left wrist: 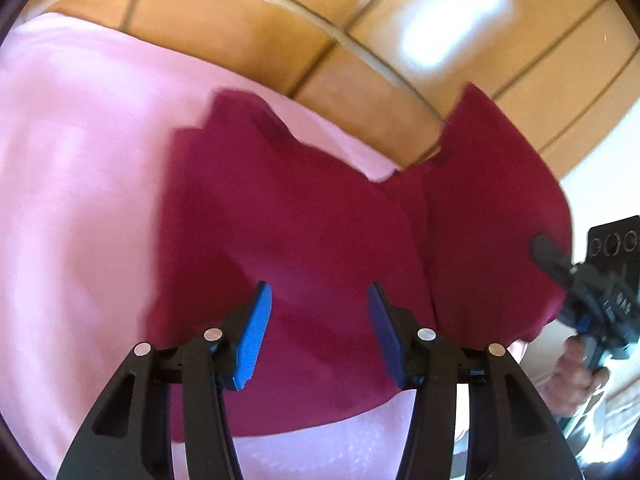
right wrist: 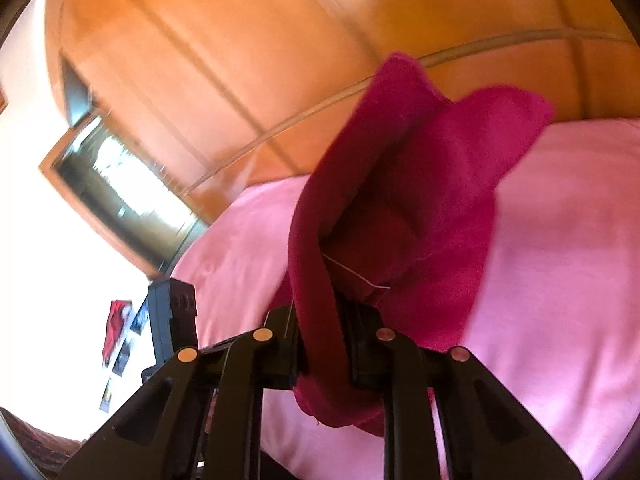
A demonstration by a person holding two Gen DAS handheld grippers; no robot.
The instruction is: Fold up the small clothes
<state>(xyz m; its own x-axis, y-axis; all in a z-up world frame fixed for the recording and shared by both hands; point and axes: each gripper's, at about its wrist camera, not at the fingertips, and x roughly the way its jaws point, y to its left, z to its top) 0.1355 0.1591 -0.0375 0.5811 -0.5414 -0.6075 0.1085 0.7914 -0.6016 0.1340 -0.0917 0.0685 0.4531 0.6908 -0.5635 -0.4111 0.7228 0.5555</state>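
Note:
A small dark-red garment (left wrist: 296, 216) lies partly on a pink cloth (left wrist: 80, 184). My left gripper (left wrist: 320, 312) is open, its blue pads (left wrist: 256, 332) spread just above the garment's near part, holding nothing. My right gripper (left wrist: 560, 264) shows at the right edge of the left wrist view, shut on the garment's right side and lifting it into a raised flap (left wrist: 496, 208). In the right wrist view the right gripper (right wrist: 324, 344) is shut on a bunched fold of the garment (right wrist: 400, 200), which hangs up and over its fingers.
The pink cloth (right wrist: 560, 260) covers the work surface. Behind it stands an orange wooden panelled wall (left wrist: 248, 28) with a glassy rim. A doorway (right wrist: 120, 188) and a white wall with pictures (right wrist: 116, 340) are at the left of the right wrist view.

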